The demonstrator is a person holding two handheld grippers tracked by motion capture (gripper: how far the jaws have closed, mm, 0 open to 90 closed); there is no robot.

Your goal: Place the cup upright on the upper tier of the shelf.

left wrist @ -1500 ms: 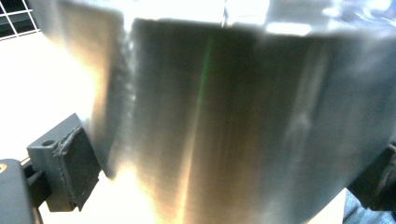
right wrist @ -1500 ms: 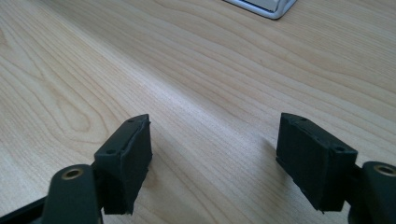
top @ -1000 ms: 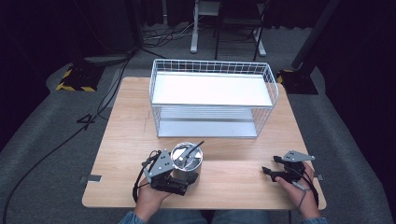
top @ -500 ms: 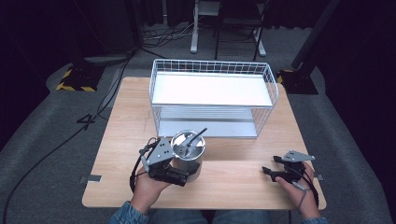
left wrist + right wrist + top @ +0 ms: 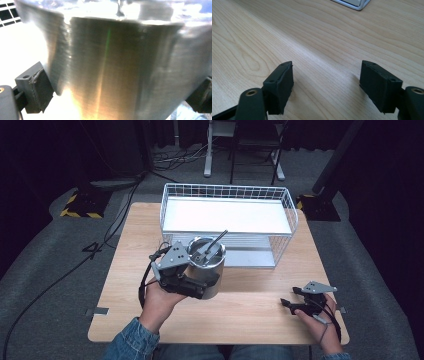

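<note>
While the wooden table (image 5: 260, 310) is taking up most of the high view, the white wire basket (image 5: 230, 215) is sitting at its far side with a flat white panel lying across its top. Just in front of the basket's left part, a shiny steel canister (image 5: 207, 270) is standing upright, and a dark utensil handle (image 5: 216, 242) is sticking up out of its open top, leaning toward the basket. The left gripper (image 5: 192, 287) is clamping that canister from the near-left side, with its jaws pressing on either side of the brushed metal wall in the left gripper view (image 5: 110, 75). I can't tell whether the canister is lifted off the table or resting on it. Over at the near right, the right gripper (image 5: 290, 306) is lying low on the table well apart from everything else, and its jaws are spreading wide over bare wood grain with nothing between them (image 5: 327, 87).
</note>
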